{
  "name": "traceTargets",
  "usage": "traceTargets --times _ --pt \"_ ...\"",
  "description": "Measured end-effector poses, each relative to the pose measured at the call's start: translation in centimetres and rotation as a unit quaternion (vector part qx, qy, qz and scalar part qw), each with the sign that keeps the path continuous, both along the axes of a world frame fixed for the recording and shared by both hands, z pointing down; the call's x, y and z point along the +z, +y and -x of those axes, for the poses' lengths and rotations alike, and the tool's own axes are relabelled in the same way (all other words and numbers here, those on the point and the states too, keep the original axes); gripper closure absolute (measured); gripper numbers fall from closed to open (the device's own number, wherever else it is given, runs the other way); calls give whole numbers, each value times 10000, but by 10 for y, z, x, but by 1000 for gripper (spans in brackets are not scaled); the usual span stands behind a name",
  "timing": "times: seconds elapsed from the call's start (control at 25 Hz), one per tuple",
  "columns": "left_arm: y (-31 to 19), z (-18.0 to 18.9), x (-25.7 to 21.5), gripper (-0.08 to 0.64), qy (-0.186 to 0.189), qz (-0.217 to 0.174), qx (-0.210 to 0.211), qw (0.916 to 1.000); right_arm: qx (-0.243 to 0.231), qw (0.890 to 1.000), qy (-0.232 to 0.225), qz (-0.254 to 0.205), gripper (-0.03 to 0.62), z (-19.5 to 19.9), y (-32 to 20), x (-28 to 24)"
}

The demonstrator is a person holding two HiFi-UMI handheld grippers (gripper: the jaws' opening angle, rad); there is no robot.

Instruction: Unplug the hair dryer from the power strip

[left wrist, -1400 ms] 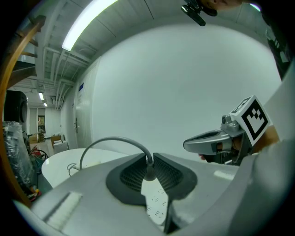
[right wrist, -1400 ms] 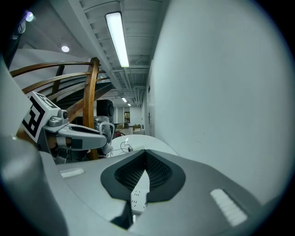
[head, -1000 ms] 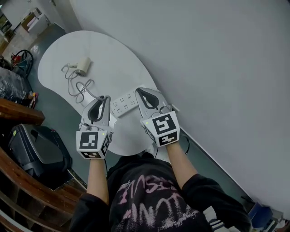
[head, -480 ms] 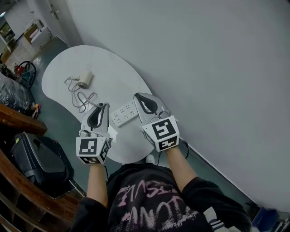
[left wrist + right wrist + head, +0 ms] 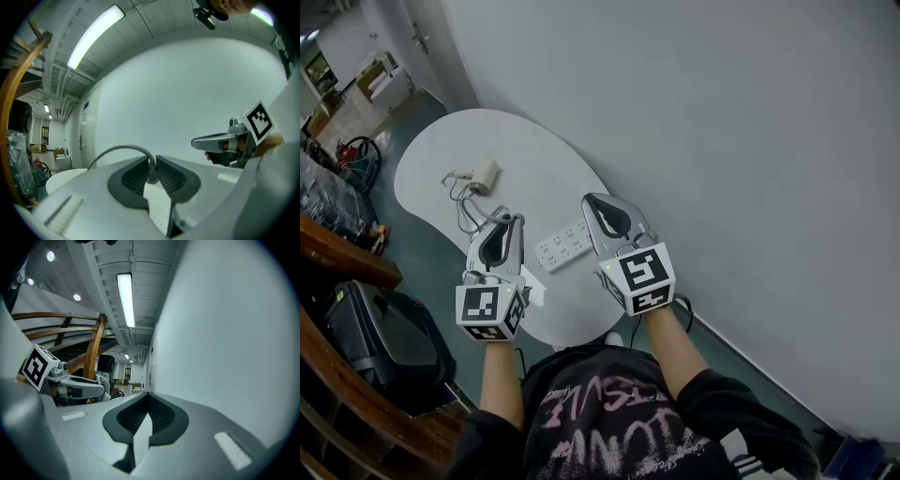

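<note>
Your left gripper (image 5: 151, 165) has its jaws pinched on the end of a grey cord (image 5: 117, 149), which arches out from between the pads toward 10 o'clock in the left gripper view. Your right gripper (image 5: 148, 397) has its jaws together at the tips with nothing between them. In the head view, both grippers are above the near end of the white curved table (image 5: 441, 141). The white power strip (image 5: 565, 246) lies flat between them, at about 4 o'clock from your left gripper's tips and 7 o'clock from your right gripper's tips. The white hair dryer (image 5: 485, 172) rests further along the table at 11 o'clock from your left gripper. Its cord loops loosely between them.
</note>
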State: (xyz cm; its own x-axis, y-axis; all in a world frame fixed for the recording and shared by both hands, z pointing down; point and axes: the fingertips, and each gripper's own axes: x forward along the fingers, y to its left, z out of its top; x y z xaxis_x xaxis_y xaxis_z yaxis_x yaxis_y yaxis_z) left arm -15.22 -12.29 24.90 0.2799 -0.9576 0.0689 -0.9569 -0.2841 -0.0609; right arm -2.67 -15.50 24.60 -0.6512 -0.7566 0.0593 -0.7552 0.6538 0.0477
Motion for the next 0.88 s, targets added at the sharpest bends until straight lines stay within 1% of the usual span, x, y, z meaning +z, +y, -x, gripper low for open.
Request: traceTargets --times 0.52,0.88 --pt "-3 4 -22 508 17 -202 -7 9998 139 9996 -155 -191 578 -4 1 -25" --pt "-1 11 -29 508 64 -294 -22 9995 273 9992 -153 -248 578 -9 -1 -29"
